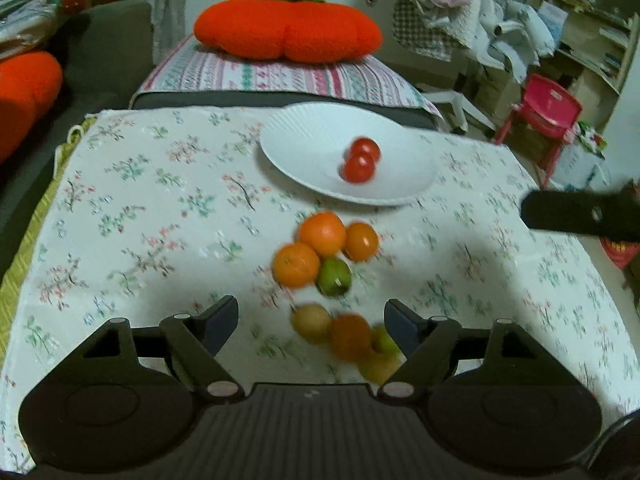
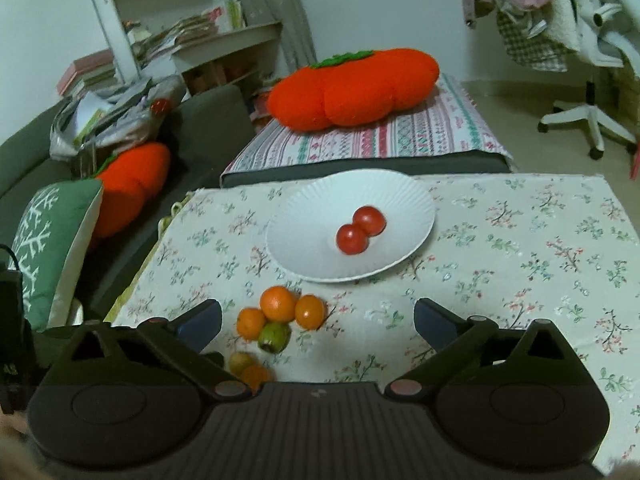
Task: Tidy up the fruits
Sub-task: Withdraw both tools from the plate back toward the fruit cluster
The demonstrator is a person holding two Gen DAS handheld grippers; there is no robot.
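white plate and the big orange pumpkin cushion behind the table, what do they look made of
White plate: looks like glazed ceramic, perhaps moulded plastic; fine ribs radiate to its rim and the surface has a soft sheen. It holds two red fruits.
Pumpkin cushion: plush fabric, stuffed; its fuzzy matt orange pile, puffy lobes and green felt-like top suggest this.

Bare bench [image 2: 520, 248] fills the right of the frame, while the plate [image 2: 304, 216] and the fruit cluster [image 2: 280, 316] below it block the centre.
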